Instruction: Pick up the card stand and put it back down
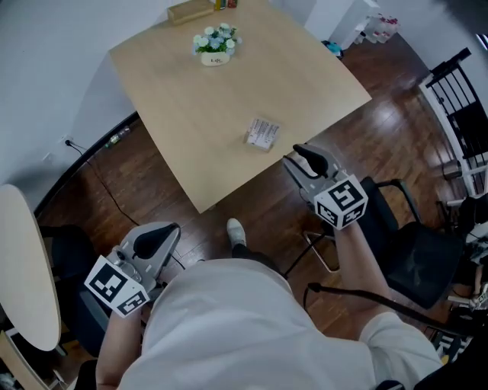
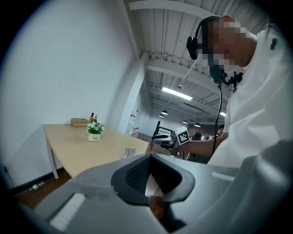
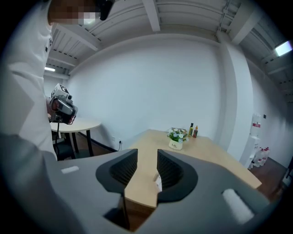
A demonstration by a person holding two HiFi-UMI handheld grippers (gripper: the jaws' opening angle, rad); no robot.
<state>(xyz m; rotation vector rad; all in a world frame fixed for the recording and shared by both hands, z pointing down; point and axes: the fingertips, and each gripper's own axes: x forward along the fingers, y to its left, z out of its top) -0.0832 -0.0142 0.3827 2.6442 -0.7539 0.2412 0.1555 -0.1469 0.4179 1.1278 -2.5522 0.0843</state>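
Note:
The card stand [image 1: 263, 134], a small clear holder with a printed card, stands on the light wooden table [image 1: 198, 107] near its front right edge. It also shows far off in the left gripper view [image 2: 129, 152] and between the jaws in the right gripper view [image 3: 158, 182]. My right gripper [image 1: 301, 158] hovers just off the table edge, a short way right of the stand, open with nothing between its fingers [image 3: 147, 157]. My left gripper [image 1: 158, 239] hangs low at my left side, over the floor and well away from the table, its jaws closed together and empty [image 2: 150, 157].
A small pot of white flowers [image 1: 216, 43] and a wooden box [image 1: 191, 11] sit at the table's far end. A black chair [image 1: 415, 255] stands to my right, a round pale table [image 1: 27, 266] to my left, a black rack [image 1: 465, 107] at far right.

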